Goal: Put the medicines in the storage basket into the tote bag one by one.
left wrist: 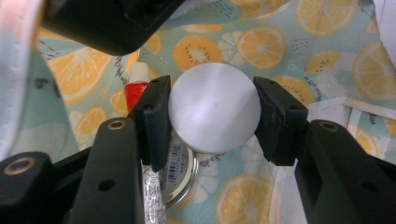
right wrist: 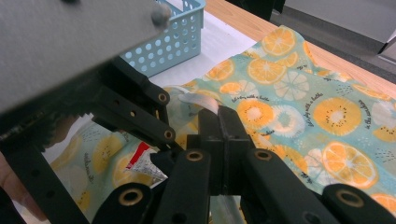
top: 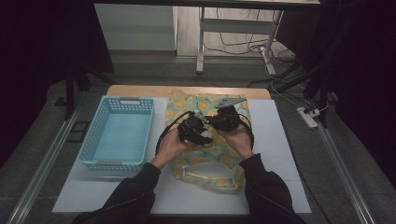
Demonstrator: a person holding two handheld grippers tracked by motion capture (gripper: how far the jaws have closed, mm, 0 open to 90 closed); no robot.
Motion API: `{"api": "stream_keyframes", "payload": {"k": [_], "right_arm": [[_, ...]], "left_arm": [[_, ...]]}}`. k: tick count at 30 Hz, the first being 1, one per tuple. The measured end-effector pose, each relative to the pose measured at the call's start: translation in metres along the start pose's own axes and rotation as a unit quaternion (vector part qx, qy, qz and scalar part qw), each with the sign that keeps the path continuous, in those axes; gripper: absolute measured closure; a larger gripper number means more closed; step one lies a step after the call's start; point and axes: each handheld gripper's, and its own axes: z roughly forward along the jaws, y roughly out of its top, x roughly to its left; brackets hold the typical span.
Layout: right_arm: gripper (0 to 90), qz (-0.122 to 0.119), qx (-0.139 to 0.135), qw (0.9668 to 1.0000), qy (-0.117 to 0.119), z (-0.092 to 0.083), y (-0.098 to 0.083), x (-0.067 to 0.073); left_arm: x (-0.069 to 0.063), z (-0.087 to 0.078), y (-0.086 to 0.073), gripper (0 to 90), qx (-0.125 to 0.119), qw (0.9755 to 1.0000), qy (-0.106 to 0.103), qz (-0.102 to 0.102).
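Left tool (left wrist: 212, 114) is clamped on a round silver tin (left wrist: 214, 113): both black pads press its rim, flat face toward the camera. Under the tin lies a second round metal piece with a barcode label (left wrist: 180, 170), mostly covered, so I cannot tell what it is. A red-and-white tube (left wrist: 137, 84) sits just behind the left pad, with only its upper end visible.

Right tool (right wrist: 219, 135) is clenched, pads together, pinching the clear edging (right wrist: 198, 100) of the fruit-print cloth bag (right wrist: 299, 102). In the right gripper view the left tool's body blocks the near left side; a crumpled red-and-silver bit (right wrist: 142, 161) peeks out below it, too cut off to identify.

In the high view both tools meet above the bag at mid-desk (top: 280, 154); hands (top: 170, 144) and dark sleeves hide what lies beneath. The bag's lower opening is visible.

The desk carries a white sheet, and its wooden edge shows at the far side. A light blue perforated basket (top: 116, 133) stands left of the bag, apart from it. The room is dim: grey floor, cables, a power strip (top: 308, 116) and frame legs beyond.
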Motion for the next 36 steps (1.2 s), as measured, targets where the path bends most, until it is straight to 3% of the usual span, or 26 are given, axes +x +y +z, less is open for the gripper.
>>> {"api": "stream_keyframes", "payload": {"k": [11,20,36], "right_arm": [[90.0,0.001,0.003,1.0000,-0.006,0.000,-0.001,-0.001],[90.0,0.001,0.004,1.0000,-0.007,0.000,-0.001,-0.002],[90.0,0.001,0.003,1.0000,-0.005,0.000,-0.001,-0.001]], "left_arm": [[-0.005,0.018,-0.001,50.3,0.002,0.9998,-0.013,0.012],[-0.007,0.032,-0.005,49.4,0.016,0.9995,-0.004,0.027],[-0.007,0.007,-0.008,29.7,-0.017,0.9997,-0.015,0.008]]}}
